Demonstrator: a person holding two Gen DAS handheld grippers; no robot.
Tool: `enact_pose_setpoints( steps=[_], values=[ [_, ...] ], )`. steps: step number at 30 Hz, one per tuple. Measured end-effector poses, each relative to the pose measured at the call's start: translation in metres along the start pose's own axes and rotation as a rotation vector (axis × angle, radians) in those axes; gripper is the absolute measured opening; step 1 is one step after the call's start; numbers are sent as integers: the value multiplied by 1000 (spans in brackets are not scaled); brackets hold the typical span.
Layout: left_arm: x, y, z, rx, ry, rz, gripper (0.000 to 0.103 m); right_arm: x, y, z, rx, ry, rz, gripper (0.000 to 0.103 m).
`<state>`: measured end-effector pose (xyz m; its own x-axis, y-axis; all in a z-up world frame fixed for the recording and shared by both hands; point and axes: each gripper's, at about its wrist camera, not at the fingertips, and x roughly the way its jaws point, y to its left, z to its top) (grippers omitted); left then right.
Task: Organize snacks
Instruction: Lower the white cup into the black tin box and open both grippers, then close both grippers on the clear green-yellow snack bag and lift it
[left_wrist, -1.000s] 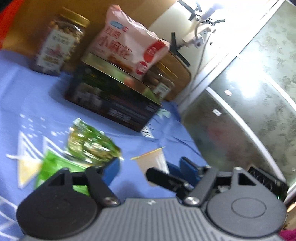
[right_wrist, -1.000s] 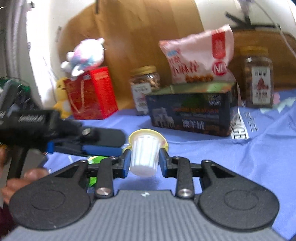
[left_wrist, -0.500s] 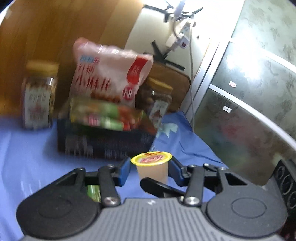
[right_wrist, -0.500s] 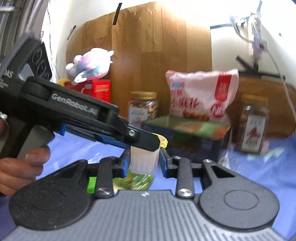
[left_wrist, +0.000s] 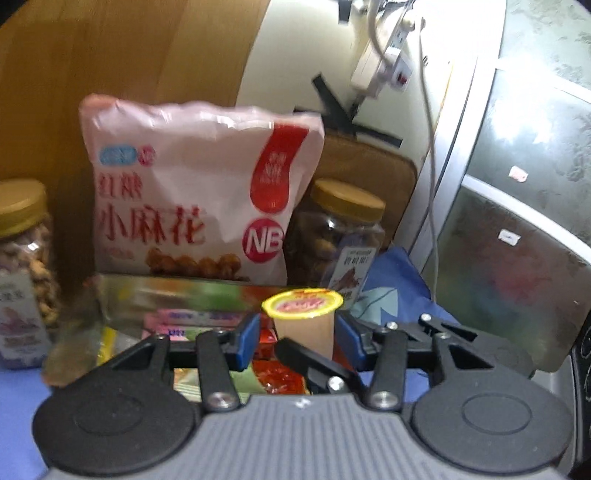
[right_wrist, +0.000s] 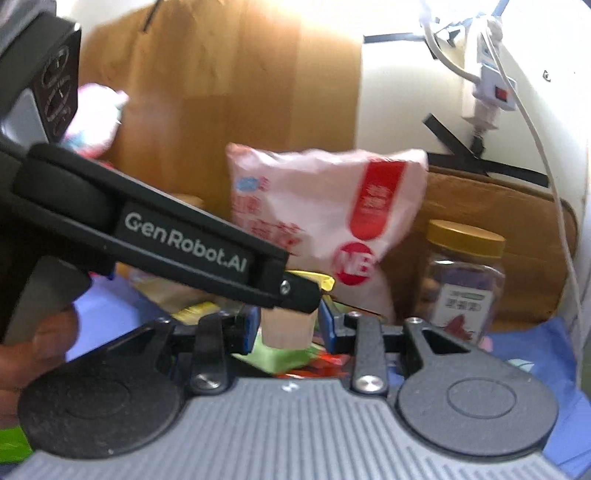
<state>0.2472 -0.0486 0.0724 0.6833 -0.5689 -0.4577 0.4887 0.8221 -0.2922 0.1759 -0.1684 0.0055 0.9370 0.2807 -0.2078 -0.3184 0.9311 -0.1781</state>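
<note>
A small jelly cup (left_wrist: 303, 310) with a yellow-rimmed foil lid hangs upright between both grippers. My right gripper (right_wrist: 286, 326) is shut on the cup's pale body (right_wrist: 288, 328). My left gripper (left_wrist: 297, 334) comes in from the left and is closed at the lid's rim. Its black finger (right_wrist: 297, 295) lies across the cup's top in the right wrist view. The cup is just above an open dark box (left_wrist: 166, 291) with a shiny inner wall. Red and green snack packets (left_wrist: 280, 373) lie inside it.
Behind the box a pink snack bag (left_wrist: 192, 206) leans on a wooden board. Gold-lidded jars (left_wrist: 340, 236) stand on either side of it. Blue cloth (left_wrist: 391, 291) covers the table. A power strip (left_wrist: 384, 66) with cables hangs on the wall. A hand (right_wrist: 37, 350) holds the left gripper.
The left gripper, open over green packets on the cloth a second ago, has closed at the cup's rim. Both grippers have risen and carried the cup over the box.
</note>
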Motion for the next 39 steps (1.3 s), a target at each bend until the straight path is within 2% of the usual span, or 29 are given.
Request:
enact_pose_setpoints(
  steps=[2, 4, 6, 10, 14, 18, 22, 25, 26, 27, 28, 31, 35, 39],
  values=[
    [8, -1, -3, 6, 12, 9, 47, 6, -5, -4, 9, 15, -16, 38],
    [9, 0, -5, 3, 18, 15, 51, 4, -8, -6, 20, 11, -26, 49],
    [2, 1, -4, -3, 7, 16, 52, -2, -8, -7, 20, -17, -40, 55],
    [-28, 7, 2, -37, -35, 18, 52, -18, -7, -2, 38, -46, -27, 55],
    [-80, 24, -2, -82, -98, 45, 54, -46, -3, 0, 70, -68, 25, 55],
    [-124, 46, -27, -132, -106, 145, 58, -61, 8, -12, 144, 8, 149, 55],
    [-145, 70, -68, -223, -60, 202, 58, -50, 31, -31, 172, 190, 315, 55],
    [-144, 86, -95, -335, -5, 189, 58, -37, 55, -42, 98, 302, 335, 57],
    [-142, 89, -100, -359, 8, 179, 58, -33, 59, -44, 102, 322, 344, 59],
    [-139, 89, -104, -367, 13, 174, 58, -29, 61, -45, 115, 341, 357, 66],
    [-136, 88, -106, -361, 15, 179, 58, -27, 63, -46, 120, 343, 361, 71],
    [-124, 88, -106, -347, 35, 177, 58, -26, 75, -46, 68, 344, 352, 76],
    [-106, 90, -115, -357, 86, 148, 61, -28, 87, -48, -15, 335, 335, 77],
    [-106, 83, -119, -305, 74, 140, 67, -25, 85, -49, 0, 337, 339, 76]
  ],
)
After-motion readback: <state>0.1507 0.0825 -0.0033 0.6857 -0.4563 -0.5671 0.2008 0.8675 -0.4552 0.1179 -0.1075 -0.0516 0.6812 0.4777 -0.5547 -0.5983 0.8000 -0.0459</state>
